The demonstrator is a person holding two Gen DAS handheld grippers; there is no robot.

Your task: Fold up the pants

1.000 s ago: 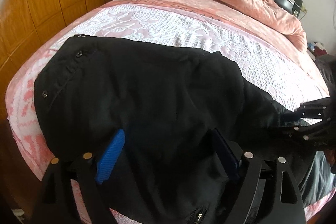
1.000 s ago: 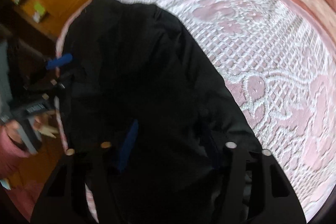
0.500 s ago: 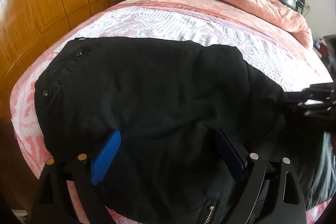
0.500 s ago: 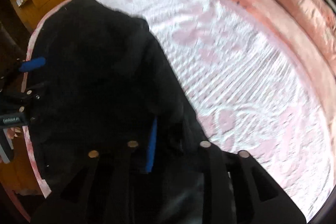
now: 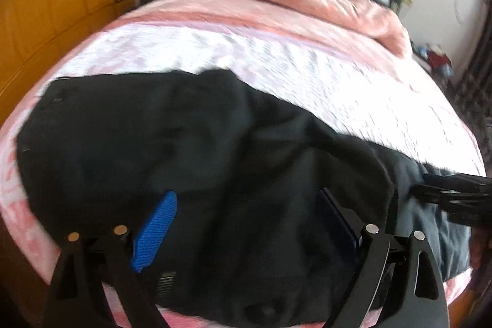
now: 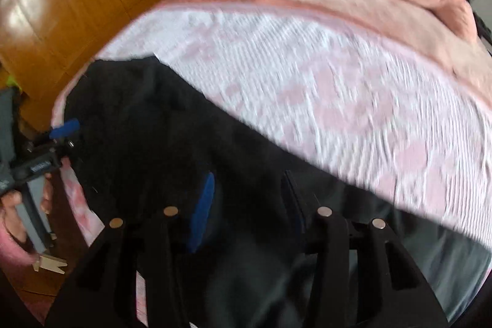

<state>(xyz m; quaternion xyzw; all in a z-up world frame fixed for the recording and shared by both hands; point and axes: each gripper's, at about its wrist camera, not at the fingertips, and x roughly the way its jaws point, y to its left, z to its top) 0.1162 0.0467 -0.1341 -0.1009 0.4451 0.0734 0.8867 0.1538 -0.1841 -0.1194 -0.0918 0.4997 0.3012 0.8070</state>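
- The pants (image 5: 190, 149) lie bunched along the near edge of the bed (image 5: 307, 73), waistband end to the left in the left wrist view, the rest trailing right and off the edge.
- Half a second ago the right gripper (image 6: 249, 205) had its jaws pinched narrow over the cloth; now they are opening, about half wide, with black fabric below but no pad clearly pressing it. That reads as a release.
- Both views have shifted sideways and blurred, so both hands are on the move.
- The left gripper (image 5: 246, 217) has widened a little and stands wide open above the pants, holding nothing.
- Judgement: one pull or fold pass is over; the pants are still rumpled, so a fresh grasp is needed before the next fold.
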